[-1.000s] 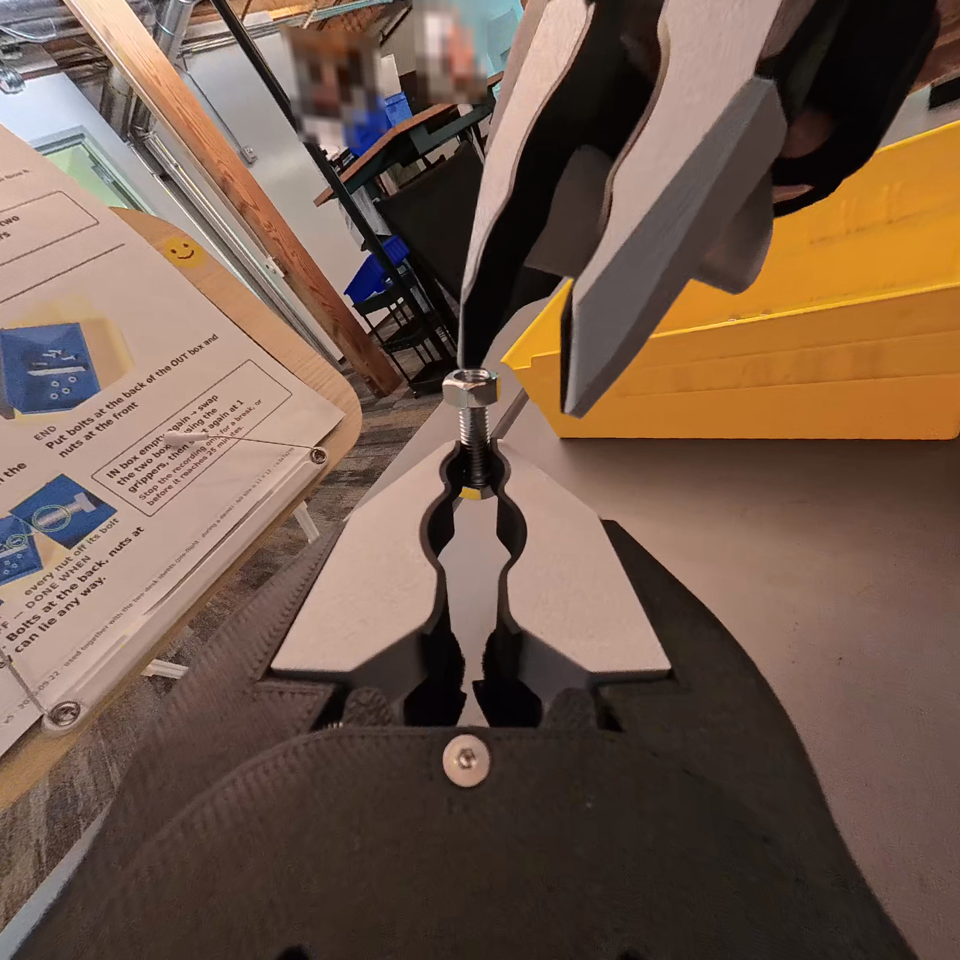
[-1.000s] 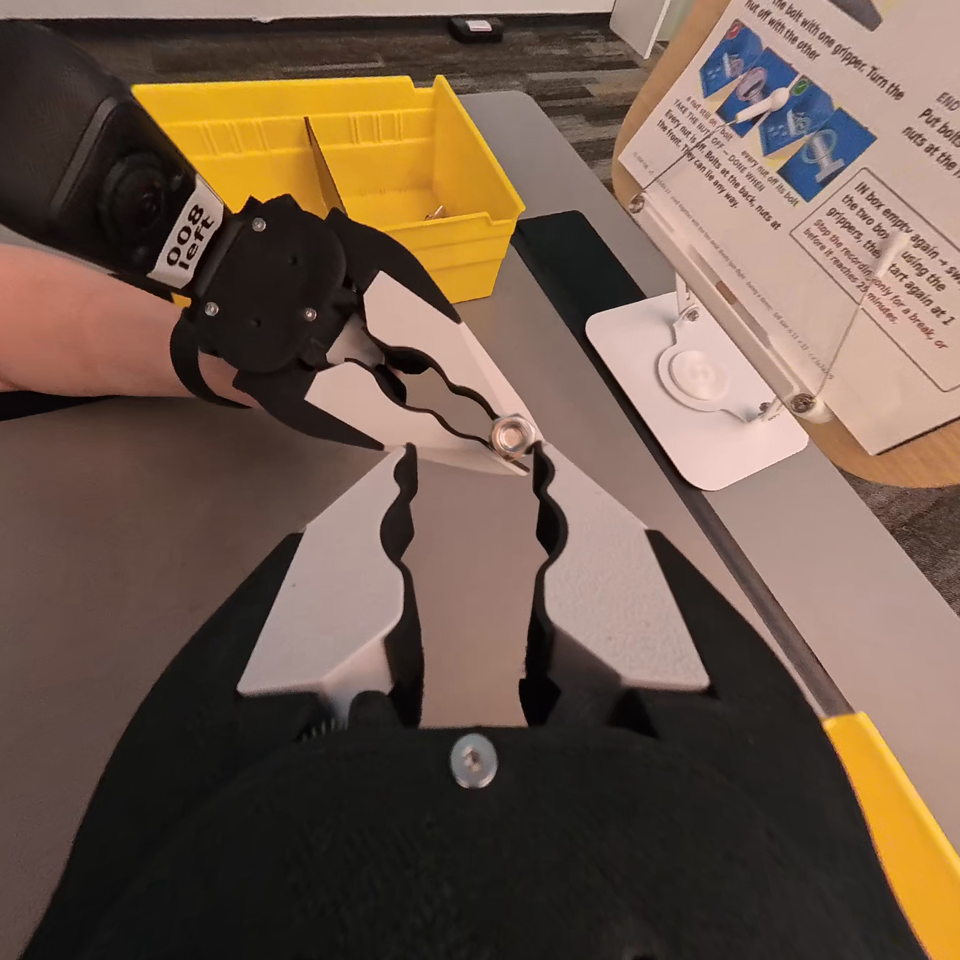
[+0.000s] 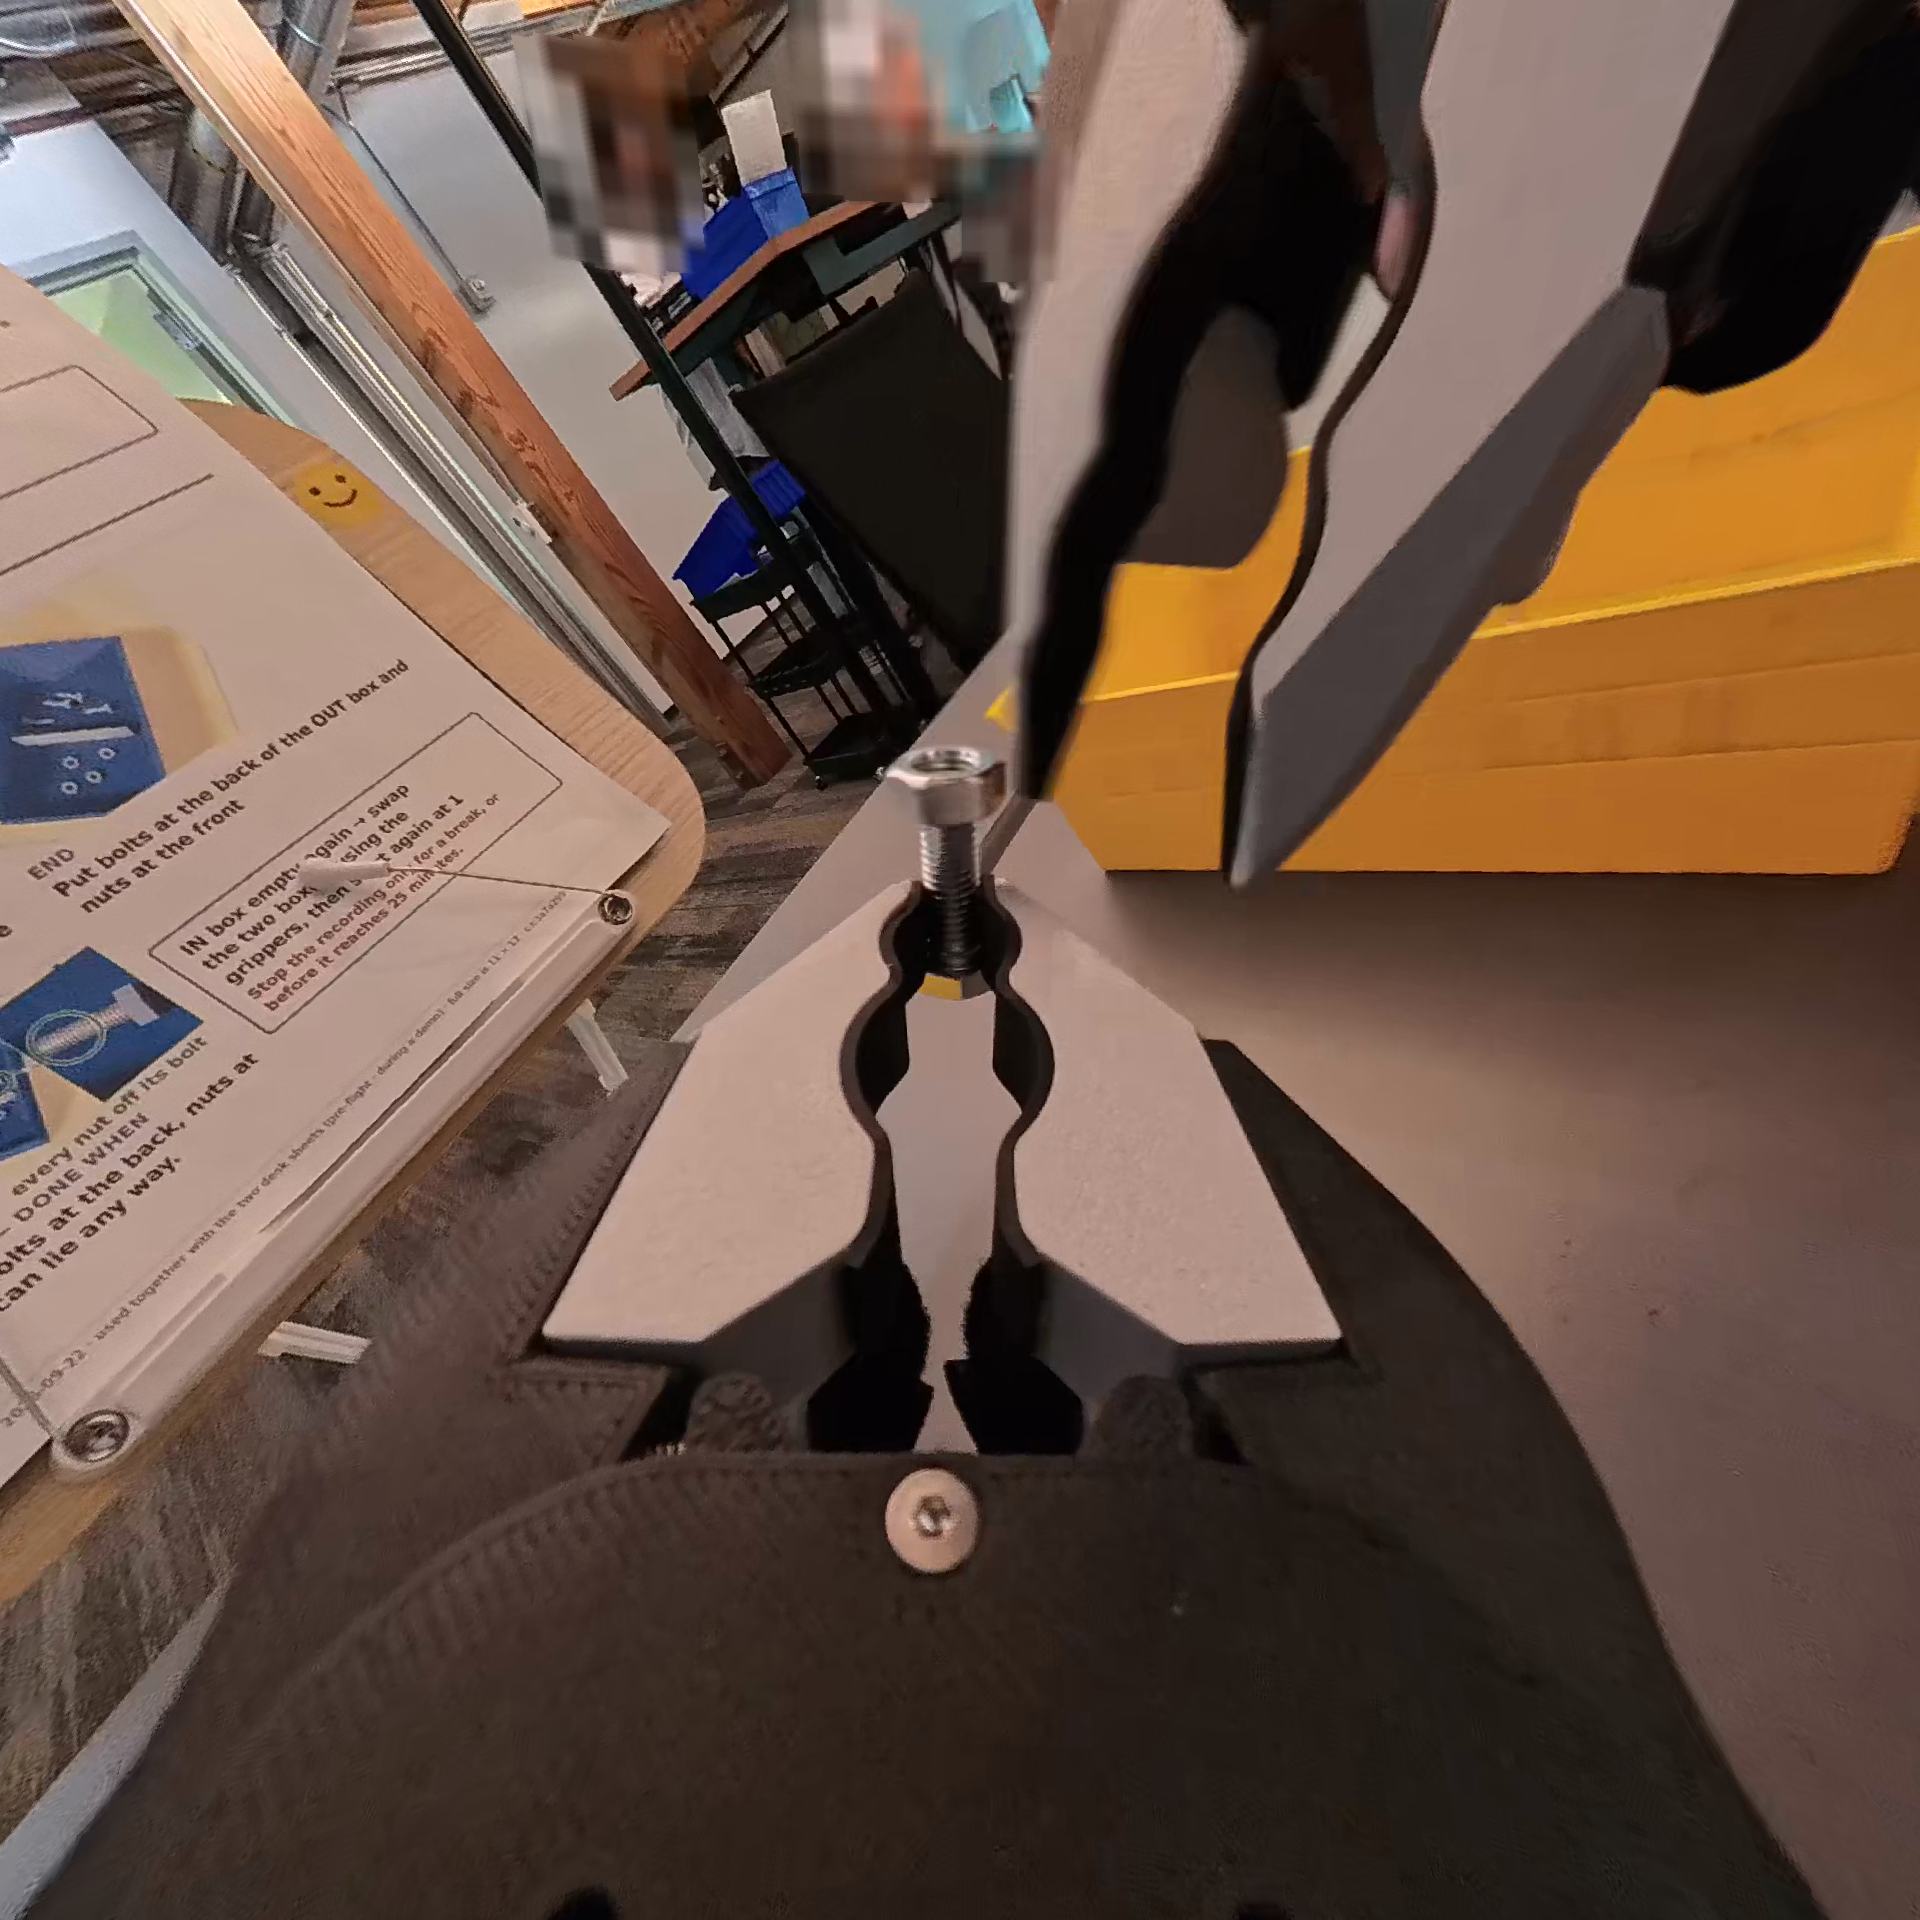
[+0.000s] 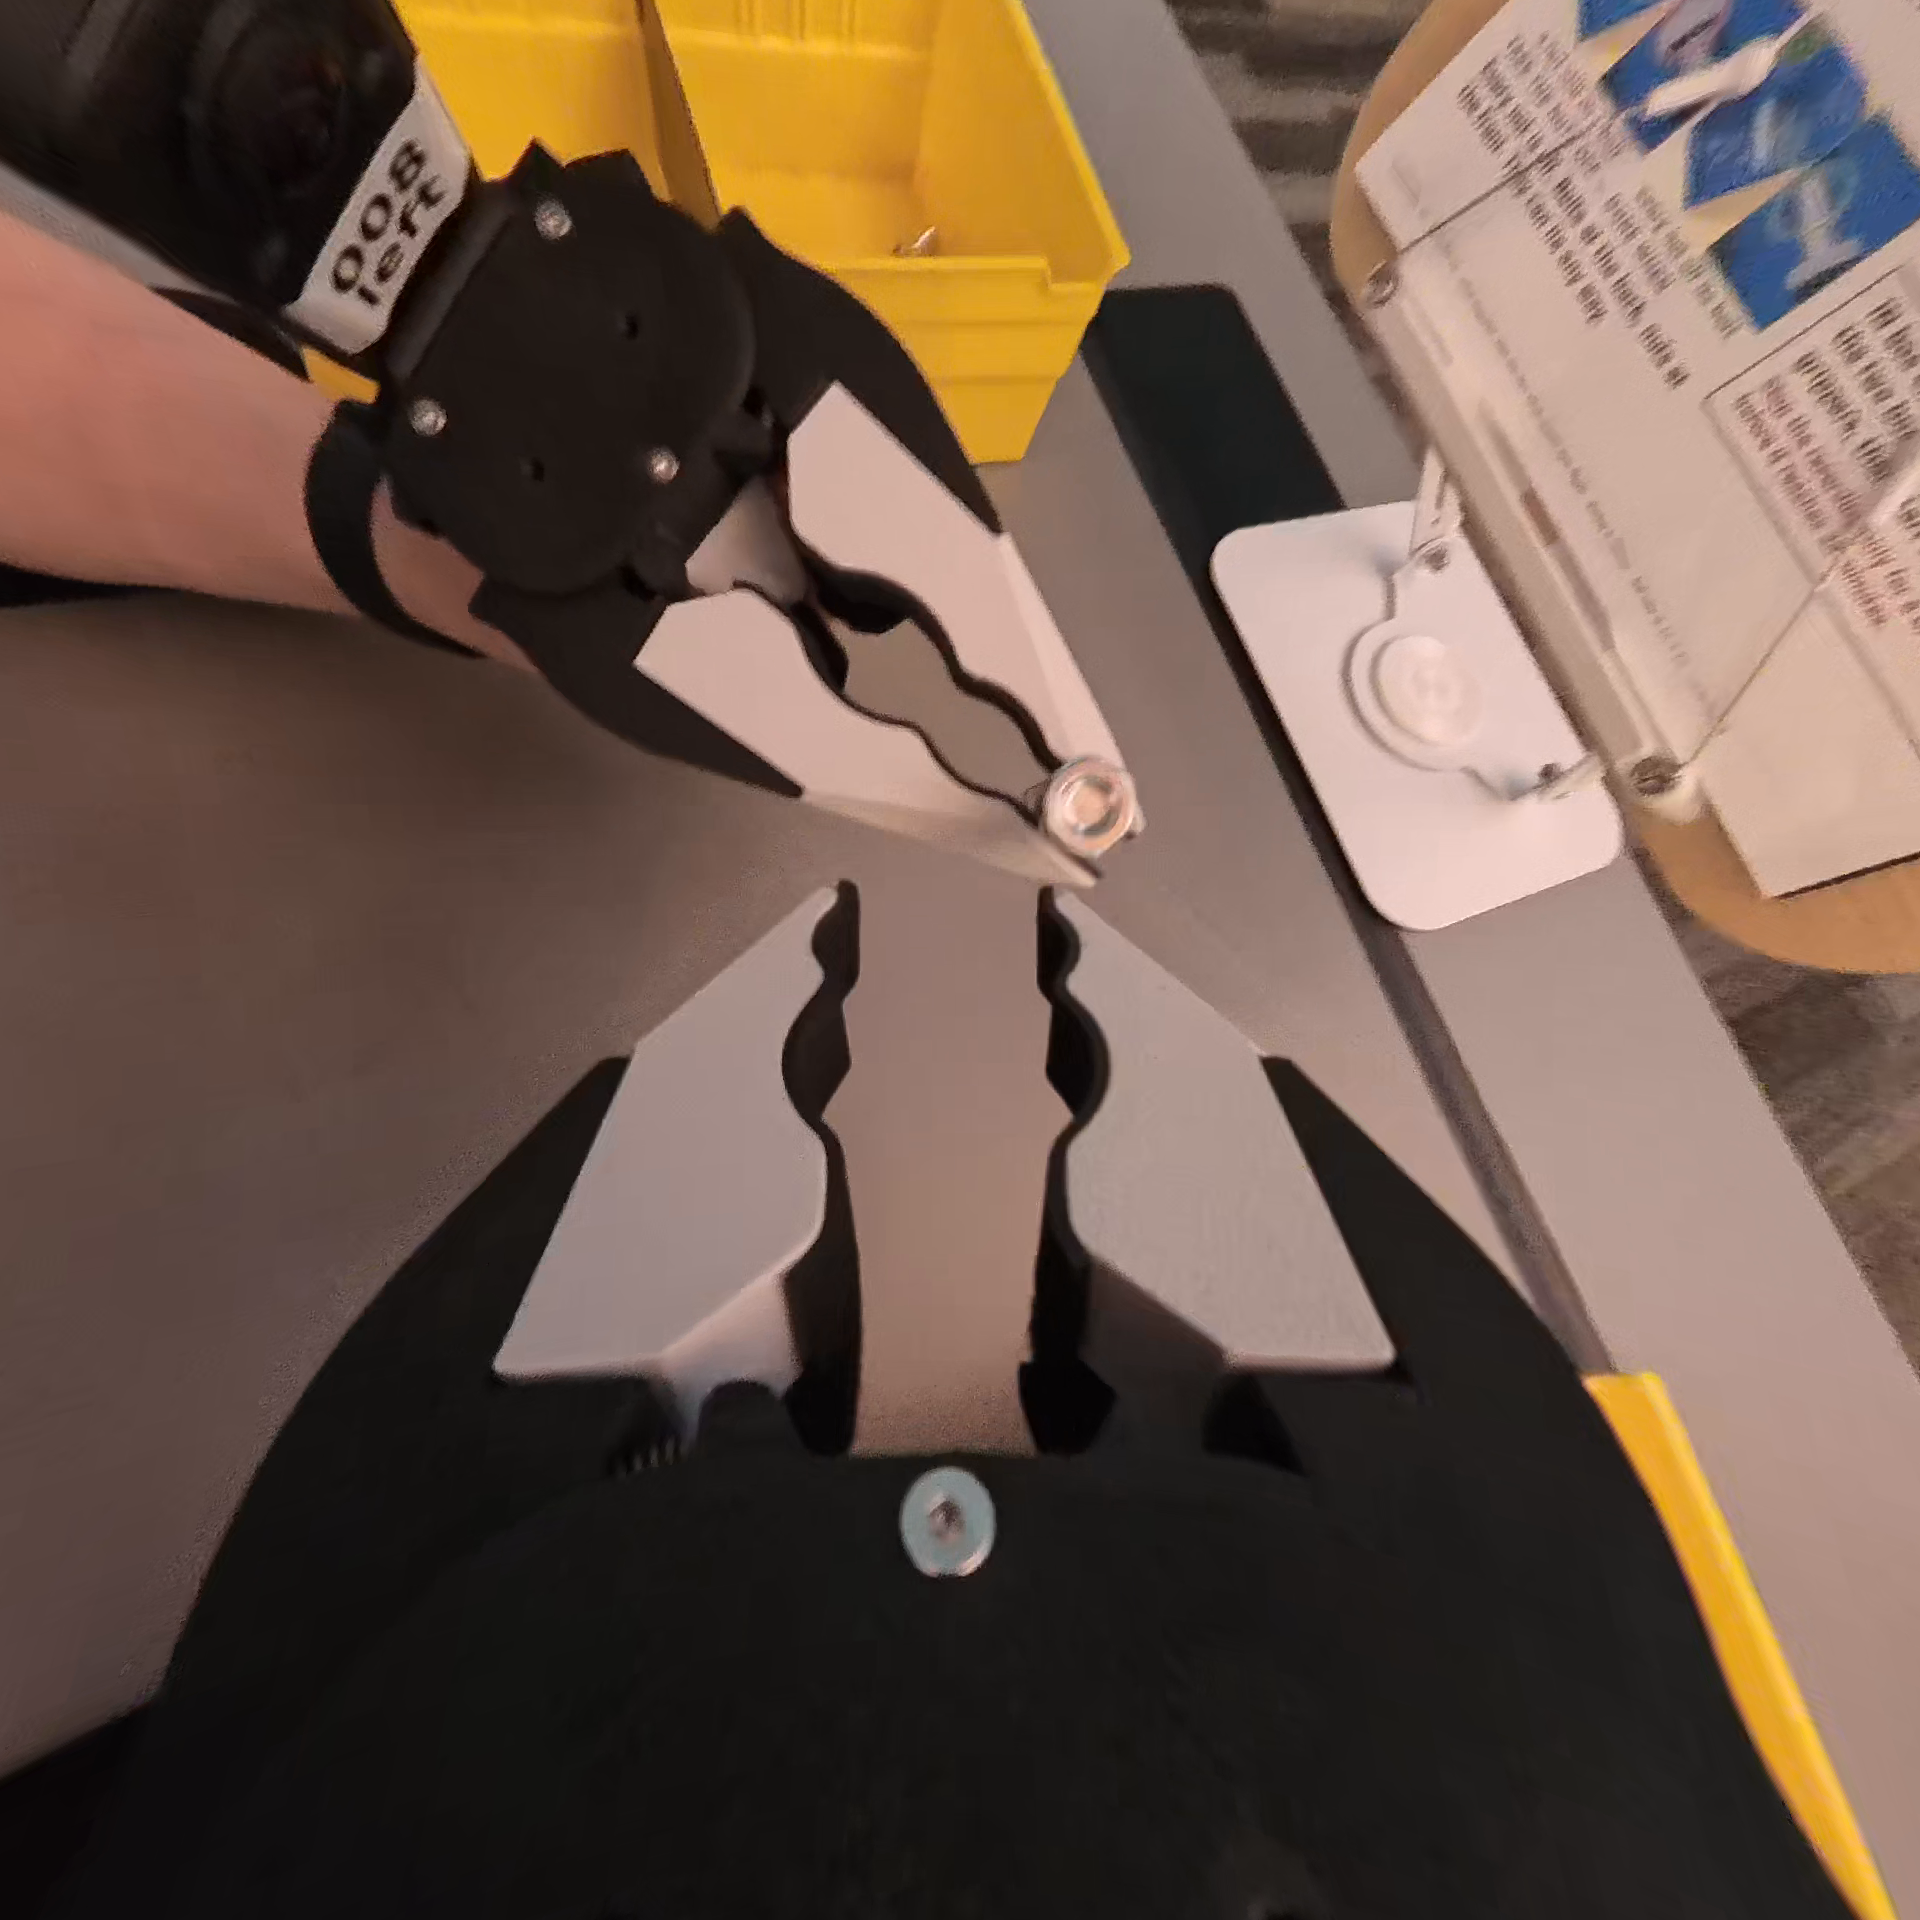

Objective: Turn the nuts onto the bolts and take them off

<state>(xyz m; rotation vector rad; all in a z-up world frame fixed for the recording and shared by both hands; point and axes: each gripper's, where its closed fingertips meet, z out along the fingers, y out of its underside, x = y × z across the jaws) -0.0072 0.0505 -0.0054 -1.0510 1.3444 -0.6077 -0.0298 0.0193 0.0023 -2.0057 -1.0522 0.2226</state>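
The nut (image 3: 945,781) sits at the top of the bolt (image 3: 948,914), which stands upright, pinched at the very tips of my left claw (image 3: 951,940). My right claw (image 4: 948,902) hangs spread and empty just beside the nut, not touching it, above the grey table (image 4: 312,935). A yellow bin (image 3: 1507,748) stands behind.

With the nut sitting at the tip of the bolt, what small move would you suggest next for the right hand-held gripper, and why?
Probably bring the right hand-held gripper forward and close it on the nut. Its fingers are open and empty, just short of the nut, while the left hand-held gripper clamps the bolt upright, threads exposed below the nut.
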